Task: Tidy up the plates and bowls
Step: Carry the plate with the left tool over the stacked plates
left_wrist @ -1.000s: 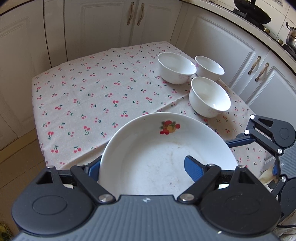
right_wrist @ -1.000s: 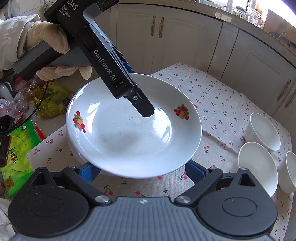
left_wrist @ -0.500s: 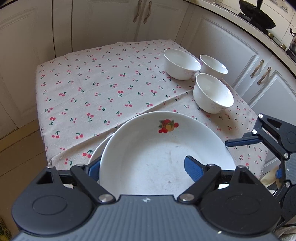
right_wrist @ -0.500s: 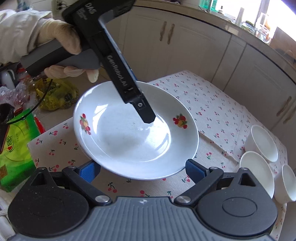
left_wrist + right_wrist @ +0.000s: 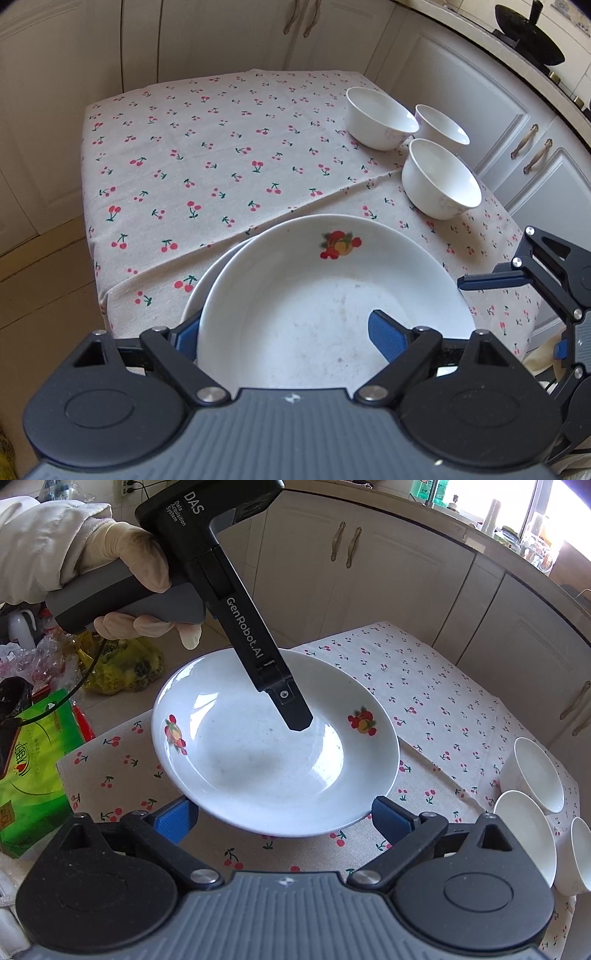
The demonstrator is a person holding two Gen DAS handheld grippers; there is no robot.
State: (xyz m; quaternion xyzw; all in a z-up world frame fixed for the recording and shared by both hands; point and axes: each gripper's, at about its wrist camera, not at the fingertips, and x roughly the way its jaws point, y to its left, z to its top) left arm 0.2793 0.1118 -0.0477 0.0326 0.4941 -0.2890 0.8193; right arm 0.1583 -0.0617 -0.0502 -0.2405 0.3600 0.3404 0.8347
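Plate (image 5: 295,295): white glazed ceramic, shallow and round with a wide sloped rim, fruit decals on the rim, faint specks and smears in the well. It sits at the near edge of the worktop (image 5: 207,158), tilted, over a second white plate (image 5: 207,273) whose rim peeks out on its left.

Left gripper (image 5: 284,332): fingers closed on the plate's near rim, one blue pad inside the well, the other behind the rim outside.

Right gripper (image 5: 284,812): fingers spread wide, holding nothing, just off the plate's edge.

Three bowls (image 5: 439,177): plain white, deep, glossy, upright, clustered close together on the far right of the worktop; whether they touch, can't tell.

Cloth (image 5: 424,686): beige woven fabric with a red cherry print, creased and folded across the middle.
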